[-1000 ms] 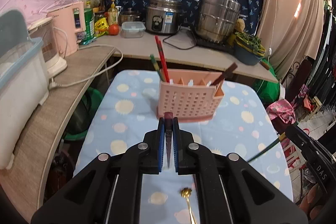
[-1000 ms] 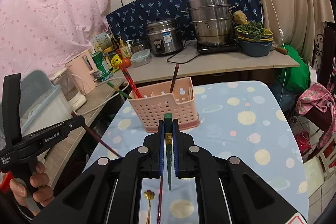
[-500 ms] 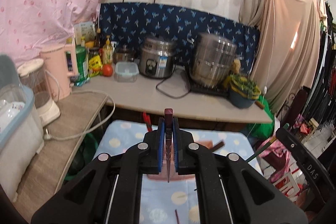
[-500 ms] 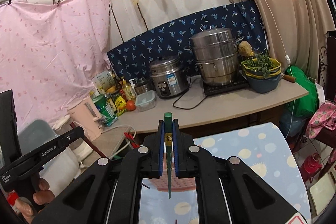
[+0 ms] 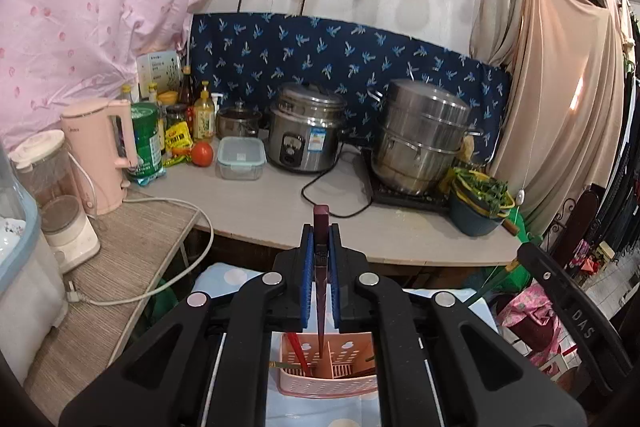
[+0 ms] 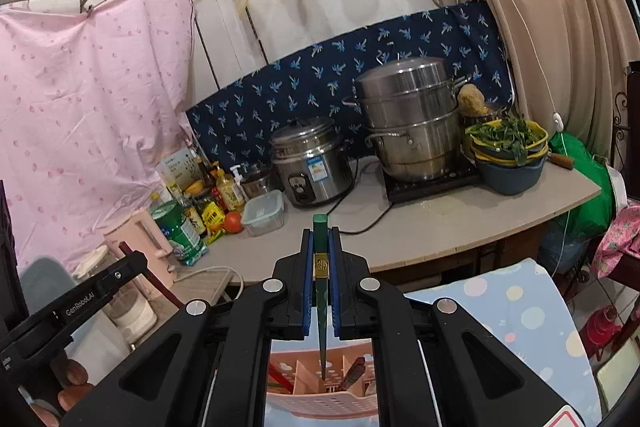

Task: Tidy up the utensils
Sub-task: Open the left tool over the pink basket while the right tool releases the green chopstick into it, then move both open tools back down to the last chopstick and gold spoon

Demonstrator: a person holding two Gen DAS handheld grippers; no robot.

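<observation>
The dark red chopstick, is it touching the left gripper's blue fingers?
Touching. The left wrist view shows the blue fingers of the left gripper clamped against both sides of the dark red chopstick, no gap.

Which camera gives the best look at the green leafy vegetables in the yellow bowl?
The right wrist view: the green leafy vegetables sit unobstructed, lit, with the yellow bowl's rim visible. The left wrist view shows the green leafy vegetables smaller, darker, near the counter's right end.

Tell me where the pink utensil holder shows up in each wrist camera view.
Left wrist view: the pink utensil holder sits bottom centre, framed between the gripper's arms.
Right wrist view: pink utensil holder bottom centre again, partly cut by the frame edge.
Shared landmark: the rice cooker on the counter.
</observation>
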